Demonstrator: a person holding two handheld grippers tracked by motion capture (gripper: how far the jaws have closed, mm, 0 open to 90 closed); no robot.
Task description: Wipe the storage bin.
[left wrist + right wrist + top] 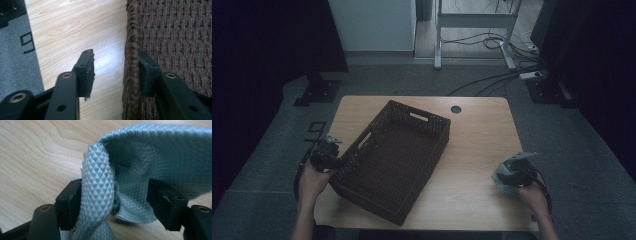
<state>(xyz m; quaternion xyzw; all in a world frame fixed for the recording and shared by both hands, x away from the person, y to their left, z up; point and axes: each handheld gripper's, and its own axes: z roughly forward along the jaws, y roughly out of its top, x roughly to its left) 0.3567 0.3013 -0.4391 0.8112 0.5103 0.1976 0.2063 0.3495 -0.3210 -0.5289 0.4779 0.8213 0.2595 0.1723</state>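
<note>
While my right gripper [113,195] sits low at the near right of the tabletop [472,150], its jaws hold a bunched fold of the grey-green cloth [155,157]; one pad presses the fold, the other I cannot tell; my left gripper [117,72] stands released, jaws straddling the near left rim of the dark woven basket [392,160] without pressing it; the basket lies slantwise mid-tabletop.

Left tool [116,72]: black jaw arms, brass-ringed screw holes, blocky dark pads, one with a chipped, ragged edge. Right tool [113,202]: same black arms and brass inserts, grey three-cornered plate on top. Black cables trail from both. Forearms bare, no sleeves.
</note>
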